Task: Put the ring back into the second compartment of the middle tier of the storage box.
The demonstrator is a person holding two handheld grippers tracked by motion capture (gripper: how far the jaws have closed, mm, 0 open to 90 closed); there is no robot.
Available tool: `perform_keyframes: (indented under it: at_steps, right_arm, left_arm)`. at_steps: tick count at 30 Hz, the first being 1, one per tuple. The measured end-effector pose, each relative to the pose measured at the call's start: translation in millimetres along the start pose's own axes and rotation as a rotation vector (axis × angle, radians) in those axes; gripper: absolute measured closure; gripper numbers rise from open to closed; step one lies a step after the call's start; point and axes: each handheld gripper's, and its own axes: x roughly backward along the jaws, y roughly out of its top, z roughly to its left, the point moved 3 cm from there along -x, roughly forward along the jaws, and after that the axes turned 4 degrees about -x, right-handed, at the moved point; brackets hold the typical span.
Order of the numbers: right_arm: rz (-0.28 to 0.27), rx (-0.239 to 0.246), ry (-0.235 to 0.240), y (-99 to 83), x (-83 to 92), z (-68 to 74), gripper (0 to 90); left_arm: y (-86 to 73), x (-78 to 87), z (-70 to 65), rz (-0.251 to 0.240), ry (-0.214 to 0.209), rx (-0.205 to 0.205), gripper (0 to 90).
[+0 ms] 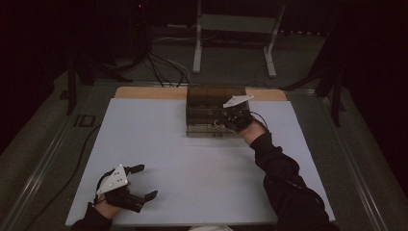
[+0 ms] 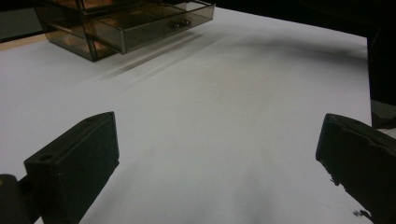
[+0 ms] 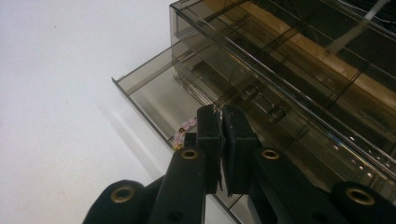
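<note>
Dim room, white table (image 1: 192,159). Smoky plastic drawer box (image 1: 204,103) at far edge; bottom drawer (image 3: 154,100) pulled out. Right gripper (image 3: 223,122) at drawer front, jaws pinched on pink bead string (image 3: 184,129), apparently lowering it inside. Left gripper (image 1: 144,182) well short of box, jaws wide, empty, idle.

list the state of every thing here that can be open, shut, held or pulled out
drawer unit: upright at the far side of the table, smoky clear plastic
lower drawer: pulled partway out
bead string: hangs at the drawer's front edge, pinched between the right tongs
right tongs: shut on the bead string, over the drawer
left tongs: open, holding nothing, low over the near left of the table
</note>
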Motion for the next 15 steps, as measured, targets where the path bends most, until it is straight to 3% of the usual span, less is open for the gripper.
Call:
perform_keyframes:
  at_steps: [15]
  right_arm:
    - [0.021,-0.031,0.002,-2.8,-16.1,-5.6,86.4]
  left_arm:
    - [0.3,0.0,0.0,-0.003,-0.003,0.004,0.9]
